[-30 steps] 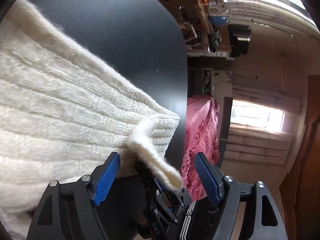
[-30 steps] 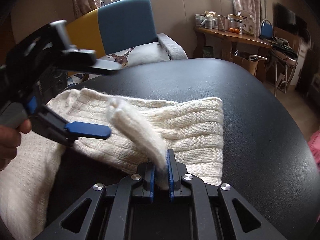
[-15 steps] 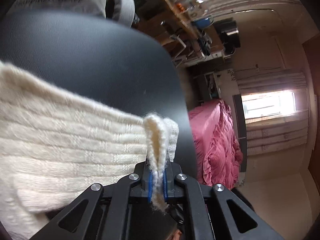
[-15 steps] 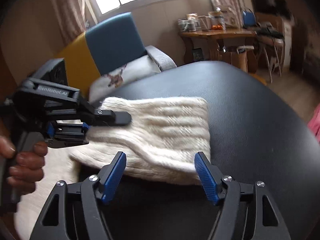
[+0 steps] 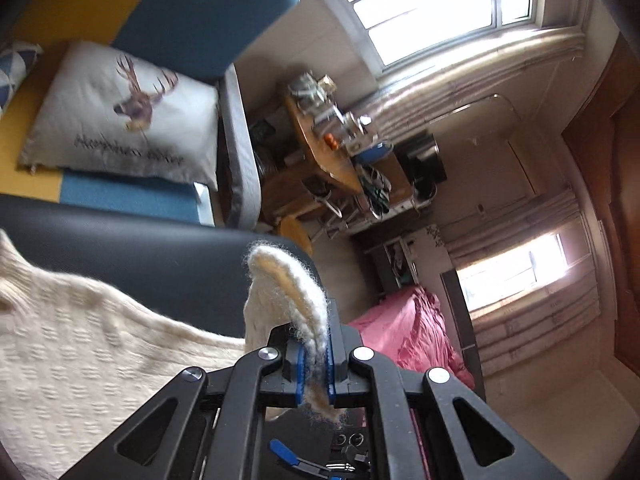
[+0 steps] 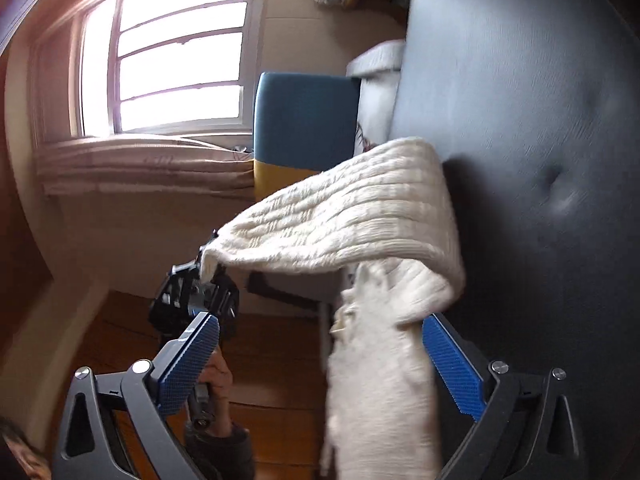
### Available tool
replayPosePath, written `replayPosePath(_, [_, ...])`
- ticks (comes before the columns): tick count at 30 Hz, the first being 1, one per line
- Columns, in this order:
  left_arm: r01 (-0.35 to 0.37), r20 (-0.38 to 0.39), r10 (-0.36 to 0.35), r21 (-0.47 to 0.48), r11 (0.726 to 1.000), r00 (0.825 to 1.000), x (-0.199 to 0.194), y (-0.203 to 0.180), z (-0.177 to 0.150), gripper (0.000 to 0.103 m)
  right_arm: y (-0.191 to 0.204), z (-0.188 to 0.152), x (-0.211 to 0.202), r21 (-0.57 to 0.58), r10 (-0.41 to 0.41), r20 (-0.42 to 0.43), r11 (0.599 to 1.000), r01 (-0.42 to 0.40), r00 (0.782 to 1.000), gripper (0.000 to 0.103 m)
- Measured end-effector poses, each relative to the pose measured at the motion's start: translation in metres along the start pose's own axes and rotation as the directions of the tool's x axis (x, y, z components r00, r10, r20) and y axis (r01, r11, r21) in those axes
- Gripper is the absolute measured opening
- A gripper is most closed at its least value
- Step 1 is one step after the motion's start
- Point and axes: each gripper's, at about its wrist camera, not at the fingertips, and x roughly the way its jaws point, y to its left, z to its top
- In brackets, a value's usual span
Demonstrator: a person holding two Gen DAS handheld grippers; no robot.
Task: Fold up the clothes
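Observation:
A cream knitted sweater (image 5: 80, 344) lies partly on a black padded table (image 5: 152, 256). My left gripper (image 5: 314, 364) is shut on a corner of the sweater and holds it lifted off the table. In the right wrist view the sweater (image 6: 352, 208) stretches from the table (image 6: 540, 120) up to the left gripper (image 6: 200, 280). My right gripper (image 6: 320, 360) is open, its blue pads (image 6: 452, 364) on either side of a hanging part of the sweater without gripping it.
A blue and yellow armchair (image 5: 192, 12) with a deer cushion (image 5: 128, 108) stands behind the table. A cluttered wooden desk (image 5: 320, 140), a pink bedspread (image 5: 412, 336) and windows are further off. Wooden floor (image 6: 120, 320) lies below.
The right gripper let go of the sweater corner and opened; the left gripper closed on it and lifted it up off the table. Both views have tilted.

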Motion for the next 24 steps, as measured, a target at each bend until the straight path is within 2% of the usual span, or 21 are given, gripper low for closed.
replayPosePath(6, [0.003,0.119,-0.002,-0.012,1.0,0.993,-0.088,0.03,0.013,0.006,-0.008,-0.025,0.058,0.116,0.087,-0.015,0.99,-0.085,0.996,0.103])
replayPosePath(10, [0.02,0.197,-0.01,-0.047,0.999,0.98,-0.153,0.06,0.018,0.006,-0.015,-0.035,0.093,0.171,0.095,-0.022,0.981,-0.09,0.995,0.103])
replayPosePath(12, [-0.016,0.222,0.024,-0.037,0.999,0.975,-0.176,0.075,0.014,0.006,-0.016,-0.039,0.108,0.168,0.067,-0.028,0.984,-0.062,0.997,0.103])
replayPosePath(16, [-0.08,0.228,0.099,-0.091,0.993,0.969,-0.208,0.124,0.001,0.006,-0.02,-0.04,0.125,0.155,0.026,-0.04,0.988,-0.019,0.999,0.103])
replayPosePath(24, [-0.195,0.175,0.234,-0.211,0.958,0.957,-0.226,0.225,-0.042,0.006,-0.016,-0.036,0.139,0.062,-0.085,-0.08,0.994,0.09,0.993,0.103])
